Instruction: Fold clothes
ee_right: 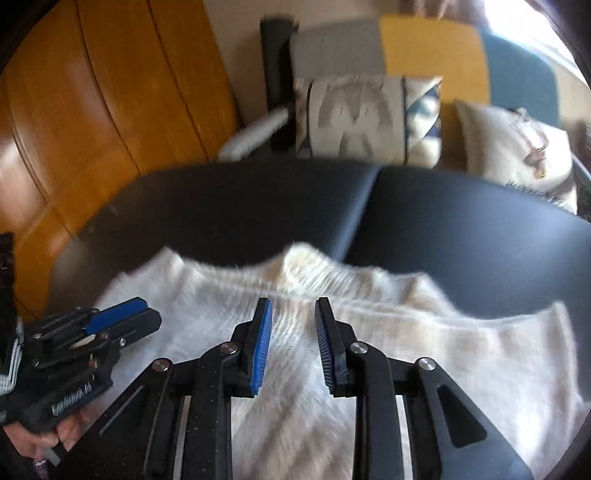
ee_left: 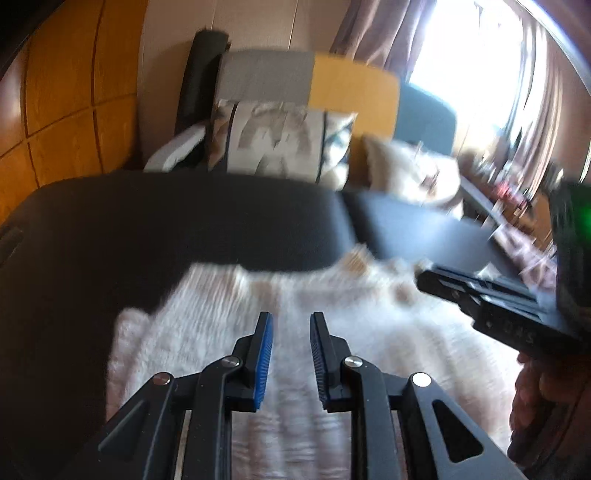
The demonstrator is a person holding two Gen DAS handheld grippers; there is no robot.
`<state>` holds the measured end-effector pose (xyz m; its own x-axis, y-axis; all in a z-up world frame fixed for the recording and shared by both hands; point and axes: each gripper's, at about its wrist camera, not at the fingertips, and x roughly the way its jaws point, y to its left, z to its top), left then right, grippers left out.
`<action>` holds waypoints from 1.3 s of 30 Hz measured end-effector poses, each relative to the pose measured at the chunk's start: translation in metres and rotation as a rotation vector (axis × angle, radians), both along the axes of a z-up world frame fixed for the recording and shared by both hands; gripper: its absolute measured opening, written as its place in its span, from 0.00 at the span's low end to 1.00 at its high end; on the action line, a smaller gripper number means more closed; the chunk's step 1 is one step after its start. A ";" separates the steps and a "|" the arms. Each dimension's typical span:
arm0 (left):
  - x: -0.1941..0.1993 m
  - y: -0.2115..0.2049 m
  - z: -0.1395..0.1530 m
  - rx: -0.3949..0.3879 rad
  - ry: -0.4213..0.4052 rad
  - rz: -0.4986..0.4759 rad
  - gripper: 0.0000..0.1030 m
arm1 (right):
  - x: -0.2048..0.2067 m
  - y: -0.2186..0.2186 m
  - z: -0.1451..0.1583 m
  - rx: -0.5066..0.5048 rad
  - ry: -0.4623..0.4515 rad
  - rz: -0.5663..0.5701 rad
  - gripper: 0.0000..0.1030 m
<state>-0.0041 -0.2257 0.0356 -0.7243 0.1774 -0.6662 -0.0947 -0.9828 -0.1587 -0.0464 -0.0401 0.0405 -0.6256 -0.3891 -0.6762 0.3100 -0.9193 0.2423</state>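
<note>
My left gripper (ee_left: 291, 321) hangs w/ jaws apart, nothing btwn them, over the white sweater (ee_left: 229, 306) filling lower center of frame on the black table (ee_left: 147, 221). My right gripper (ee_right: 293, 308) also gapped, empty.

Home: sofa (ee_right: 424, 59), cushions (ee_right: 369, 118), curtains (ee_left: 388, 26)

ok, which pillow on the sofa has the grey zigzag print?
The left pillow, against the grey back cushion. The other pillow, to its right, is plain cream.
</note>
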 end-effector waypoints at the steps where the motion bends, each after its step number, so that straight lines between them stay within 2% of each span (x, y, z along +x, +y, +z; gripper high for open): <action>1: 0.002 0.001 0.005 -0.002 0.019 0.001 0.19 | 0.008 0.010 0.007 -0.019 0.004 -0.028 0.26; 3: 0.005 0.002 0.011 0.001 0.039 0.012 0.19 | 0.014 0.025 0.013 -0.038 -0.011 -0.041 0.26; 7: 0.005 0.012 0.002 0.003 0.010 0.000 0.19 | 0.033 0.036 0.011 0.029 -0.033 0.001 0.26; 12: -0.001 0.050 -0.020 -0.096 -0.025 -0.110 0.19 | 0.036 0.030 -0.004 0.055 -0.062 0.032 0.26; 16: -0.019 0.058 -0.038 -0.195 -0.061 -0.115 0.20 | 0.013 0.029 -0.024 0.083 -0.102 -0.007 0.26; 17: -0.023 0.055 -0.040 -0.197 -0.070 -0.103 0.20 | 0.010 0.030 -0.026 0.088 -0.103 -0.020 0.26; 18: -0.027 0.052 -0.043 -0.197 -0.079 -0.091 0.20 | 0.005 0.032 -0.028 0.092 -0.114 -0.037 0.26; 21: -0.034 0.037 -0.049 -0.103 -0.115 -0.065 0.26 | -0.010 0.038 -0.037 0.105 -0.145 -0.094 0.25; 24: -0.036 0.024 -0.053 -0.037 -0.123 -0.048 0.26 | -0.018 0.044 -0.042 0.116 -0.122 -0.134 0.25; 30: -0.030 0.027 -0.048 -0.075 -0.104 -0.052 0.26 | 0.001 0.063 -0.026 0.016 -0.086 -0.168 0.28; 34: -0.029 0.027 -0.044 -0.079 -0.107 -0.041 0.26 | 0.020 0.065 -0.011 0.082 -0.051 -0.165 0.28; 35: -0.028 0.026 -0.042 -0.077 -0.110 -0.037 0.26 | 0.021 0.064 -0.010 0.123 -0.049 -0.167 0.28; 39: -0.028 0.021 -0.036 -0.072 -0.112 -0.001 0.26 | 0.009 0.075 -0.024 0.158 -0.093 -0.202 0.28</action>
